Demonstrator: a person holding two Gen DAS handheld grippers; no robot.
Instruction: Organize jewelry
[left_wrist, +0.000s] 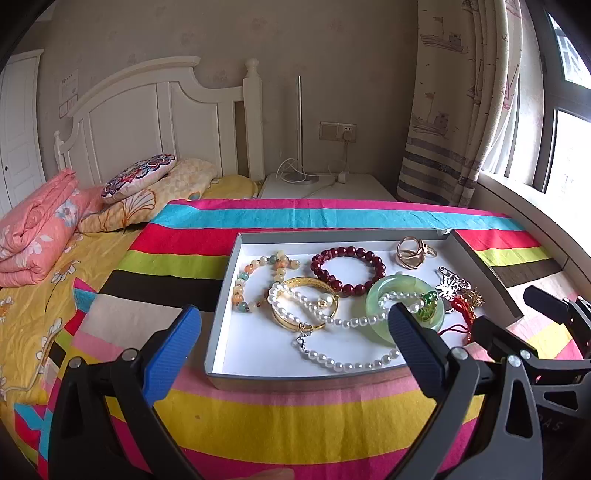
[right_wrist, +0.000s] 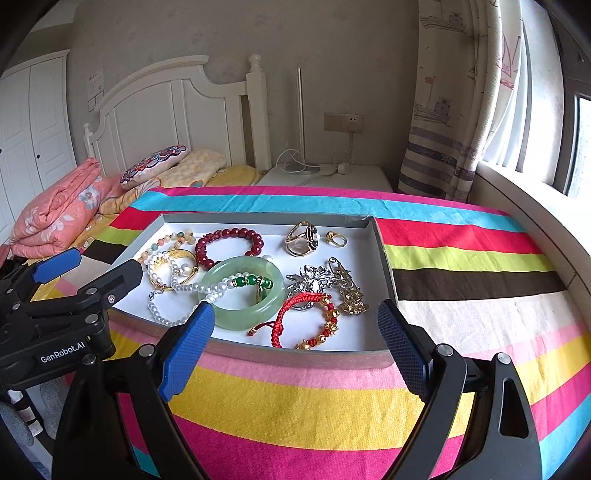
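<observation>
Holding the jewelry: a shallow grey box (right_wrist: 382, 236) with a white floor, resting on a striped cloth (right_wrist: 314, 402) over the surface.
Far row in box: a pastel bead bracelet (left_wrist: 255, 282), a dark red bead bracelet (right_wrist: 229, 245), a large gold ring (right_wrist: 301, 240) and a small gold ring (right_wrist: 336, 239).
Middle of box: a gold bangle (left_wrist: 304, 304) and a smooth, pale green jade bangle (right_wrist: 242, 293), with a white pearl necklace (left_wrist: 343, 325) draped over both.
Right side of box: a silver brooch (right_wrist: 310, 278), a gold ornament (right_wrist: 351, 291) and a red cord bracelet with gold beads (right_wrist: 314, 321).
Textures: beads round and glossy; cord knotted; box rim matte.
Left gripper (left_wrist: 295, 334): spread wide over the box's near edge, holding nothing; right finger in front of the jade bangle.
Right gripper (right_wrist: 295, 336): spread wide at the box's near rim, empty, touching nothing.
</observation>
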